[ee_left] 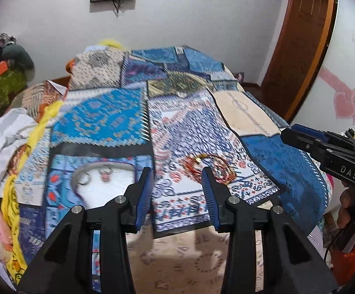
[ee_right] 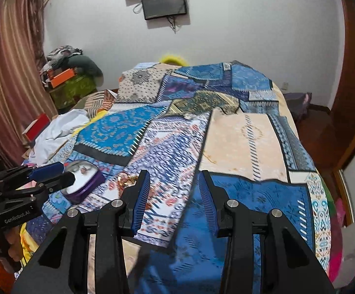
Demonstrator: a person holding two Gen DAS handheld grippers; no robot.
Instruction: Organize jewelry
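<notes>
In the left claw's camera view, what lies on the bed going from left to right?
White cloth → open jewelry box → red and gold bangles → the other claw coming in from the right edge.

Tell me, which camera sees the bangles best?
The left wrist view: the bangles lie in a heap just beyond the open left tongs. In the right wrist view, a finger hides most of the bangles.

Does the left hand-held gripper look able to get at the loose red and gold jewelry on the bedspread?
Probably yes: the left hand-held gripper is open and empty, the red and gold jewelry lies uncovered just ahead, with nothing between.
</notes>
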